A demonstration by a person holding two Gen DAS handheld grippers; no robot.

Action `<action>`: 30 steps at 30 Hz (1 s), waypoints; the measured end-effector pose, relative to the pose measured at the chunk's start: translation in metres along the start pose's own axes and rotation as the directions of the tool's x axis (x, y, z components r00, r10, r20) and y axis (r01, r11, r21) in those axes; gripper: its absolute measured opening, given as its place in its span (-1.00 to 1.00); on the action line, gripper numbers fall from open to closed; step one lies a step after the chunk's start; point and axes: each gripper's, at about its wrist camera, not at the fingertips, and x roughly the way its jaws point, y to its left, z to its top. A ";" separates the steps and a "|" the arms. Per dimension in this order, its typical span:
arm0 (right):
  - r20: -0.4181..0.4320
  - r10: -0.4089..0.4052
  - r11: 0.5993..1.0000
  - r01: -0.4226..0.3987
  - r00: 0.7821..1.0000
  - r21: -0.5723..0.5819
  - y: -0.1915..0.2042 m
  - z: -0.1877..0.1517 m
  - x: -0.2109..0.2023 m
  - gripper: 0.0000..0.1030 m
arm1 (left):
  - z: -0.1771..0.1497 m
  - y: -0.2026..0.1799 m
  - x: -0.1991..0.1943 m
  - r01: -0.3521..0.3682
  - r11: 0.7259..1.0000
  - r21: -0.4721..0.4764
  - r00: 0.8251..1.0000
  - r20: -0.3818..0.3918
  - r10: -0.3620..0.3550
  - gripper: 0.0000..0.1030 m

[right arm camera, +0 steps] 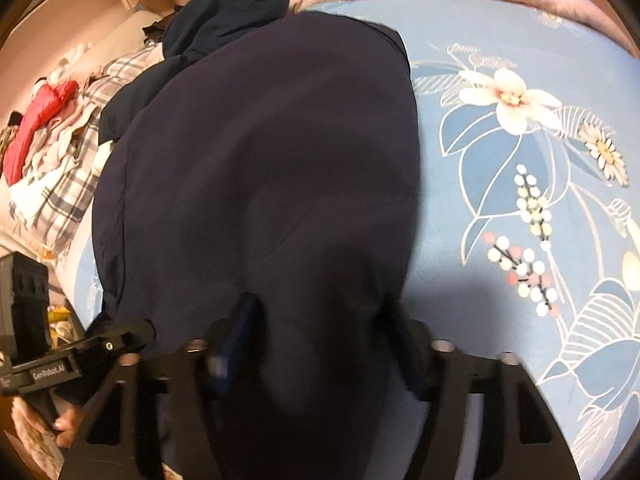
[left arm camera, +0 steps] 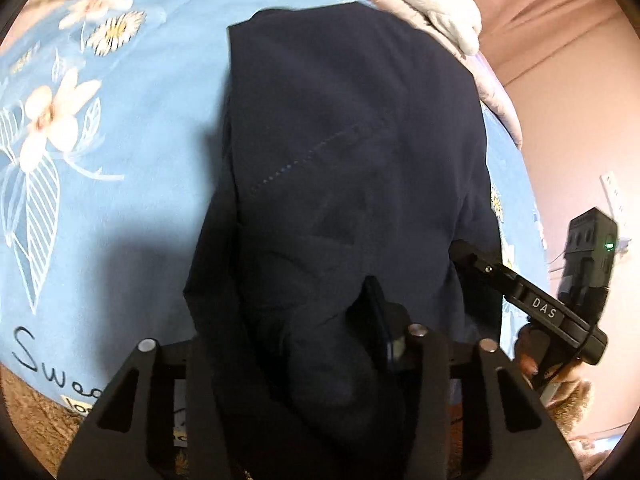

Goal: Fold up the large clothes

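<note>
Here the dark navy garment (left arm camera: 352, 152) lies spread along the middle of the blue floral bedspread (left arm camera: 120, 160), and both hand-held grippers are at its near hem. The left gripper (left arm camera: 304, 344) has a bunch of the navy cloth between its fingers, with a blue pad (left arm camera: 380, 320) pressing the fold from one side; the other finger is buried under fabric, so it looks like a narrow pinch, though how firm I cannot tell. The right gripper (right arm camera: 320, 340) is the same: cloth mounded between its jaws, a blue pad (right arm camera: 236, 332) against it, closed to a narrow gap on the hem. To do this step well, I judge both pinches should take all layers of the hem, level with each other, so the edge lifts straight. The lift should then carry toward the garment's far edge without dragging the bedspread into wrinkles. A loose pinch on thick cloth could slip partway. Beyond the garment's far edge lies a pale quilt (left arm camera: 440, 12); to the garment's left in the right wrist view sit another dark bundle (right arm camera: 224, 12), plaid cloth (right arm camera: 72, 168) and a red item (right arm camera: 36, 120). Pink walls (left arm camera: 560, 80) close the room.
</note>
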 end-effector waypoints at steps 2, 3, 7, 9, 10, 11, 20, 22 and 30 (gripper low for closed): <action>0.026 -0.021 0.999 0.021 0.999 -0.025 0.007 -0.001 -0.008 -0.27 | -0.002 -0.016 -0.005 -0.042 0.999 0.027 0.999 0.029 0.041 -0.23; 0.036 -0.031 0.999 0.032 0.999 -0.032 0.010 -0.002 -0.011 -0.35 | -0.002 -0.023 -0.007 -0.061 0.997 0.042 0.997 0.043 0.059 -0.27; 0.081 -0.042 0.998 0.045 0.996 -0.037 0.013 -0.004 -0.028 -0.50 | -0.004 -0.055 -0.017 -0.109 0.987 0.122 0.989 0.108 0.096 -0.38; 0.104 -0.040 0.999 0.044 0.994 -0.033 0.011 -0.004 -0.037 -0.53 | -0.002 -0.069 -0.018 -0.084 0.986 0.146 0.991 0.118 0.067 -0.44; 0.112 -0.036 0.999 0.040 0.993 -0.032 0.010 -0.004 -0.040 -0.54 | -0.001 -0.076 -0.018 -0.083 0.985 0.154 0.991 0.119 0.065 -0.44; 0.122 -0.032 0.999 0.036 0.992 -0.032 0.009 -0.004 -0.046 -0.55 | -0.003 -0.079 -0.016 -0.084 0.983 0.162 0.991 0.121 0.065 -0.44; 0.204 -0.094 0.995 0.099 0.974 -0.015 -0.011 -0.001 -0.075 -0.57 | -0.006 -0.117 -0.004 -0.011 0.980 0.196 0.996 0.084 -0.005 -0.44; 0.216 -0.114 0.993 0.117 0.970 -0.004 -0.018 0.001 -0.074 -0.57 | -0.007 -0.124 -0.001 -0.007 0.978 0.210 0.997 0.081 -0.010 -0.44; 0.129 -0.215 0.976 0.210 0.968 0.049 -0.037 -0.002 -0.045 -0.48 | -0.008 -0.120 0.019 -0.081 0.968 0.236 0.996 0.053 0.070 -0.18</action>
